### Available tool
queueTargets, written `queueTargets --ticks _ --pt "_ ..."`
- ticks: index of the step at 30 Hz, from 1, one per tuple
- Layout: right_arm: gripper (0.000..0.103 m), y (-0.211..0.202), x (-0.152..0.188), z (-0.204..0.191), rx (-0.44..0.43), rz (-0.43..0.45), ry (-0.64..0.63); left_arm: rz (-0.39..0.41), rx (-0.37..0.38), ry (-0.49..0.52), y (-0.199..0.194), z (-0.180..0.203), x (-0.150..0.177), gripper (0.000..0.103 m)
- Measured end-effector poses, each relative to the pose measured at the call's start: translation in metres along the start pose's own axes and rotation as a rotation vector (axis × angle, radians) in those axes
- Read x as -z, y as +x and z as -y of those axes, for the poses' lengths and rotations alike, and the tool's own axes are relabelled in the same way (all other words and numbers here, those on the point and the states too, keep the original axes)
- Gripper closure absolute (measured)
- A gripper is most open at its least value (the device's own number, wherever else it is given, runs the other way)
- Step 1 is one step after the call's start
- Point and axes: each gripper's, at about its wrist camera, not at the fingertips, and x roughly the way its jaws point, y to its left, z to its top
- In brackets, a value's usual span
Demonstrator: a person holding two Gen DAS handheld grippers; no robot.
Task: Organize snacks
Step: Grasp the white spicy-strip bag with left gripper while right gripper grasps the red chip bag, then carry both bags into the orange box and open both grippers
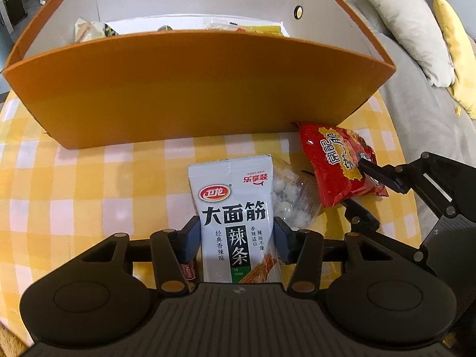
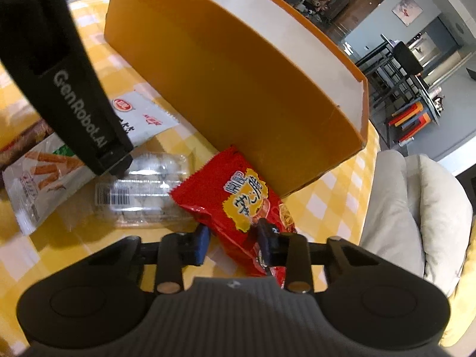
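A: Where are your grippers?

B: Your left gripper (image 1: 237, 238) pinches the white snack packet (image 1: 238, 217); your right gripper (image 2: 233, 242) pinches the red packet (image 2: 238, 205), both on the checked tablecloth (image 1: 89, 178).

A: Next?

B: Likely lift both over the orange box (image 1: 193, 95) wall.

Orange box (image 1: 190, 101), yellow-checked tablecloth (image 1: 89, 184)

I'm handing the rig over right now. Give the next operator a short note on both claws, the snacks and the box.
Left claw: shut on the white spicy-strip packet, which is on the checked tablecloth.
Right claw: shut on the red snack packet lying against the orange box.
Clear pack of white candies: on the cloth between the two packets.
Done: some snacks already in the box.
Left: box both gripped packets, then the candies.
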Motion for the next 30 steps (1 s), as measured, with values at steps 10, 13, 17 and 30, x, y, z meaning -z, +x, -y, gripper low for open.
queueTargets --ticks 10,13,17,30 --pt "0.081 -0.024 -0.019 0.014 -0.016 -0.022 0.155 0.044 0.002 -0.007 -0.016 -0.004 0.006 0.046" --pt "0.082 -0.032 -0.026 0.016 -0.019 -0.022 0.199 0.064 0.003 -0.001 -0.024 -0.004 0.007 0.046" --pt "0.083 -0.045 -0.037 0.015 -0.017 -0.007 0.245 0.091 0.001 0.006 -0.038 -0.005 0.01 0.046" --pt "0.083 -0.09 -0.042 0.01 0.01 0.088 0.273 0.151 -0.048 0.062 -0.076 -0.002 0.015 0.047"
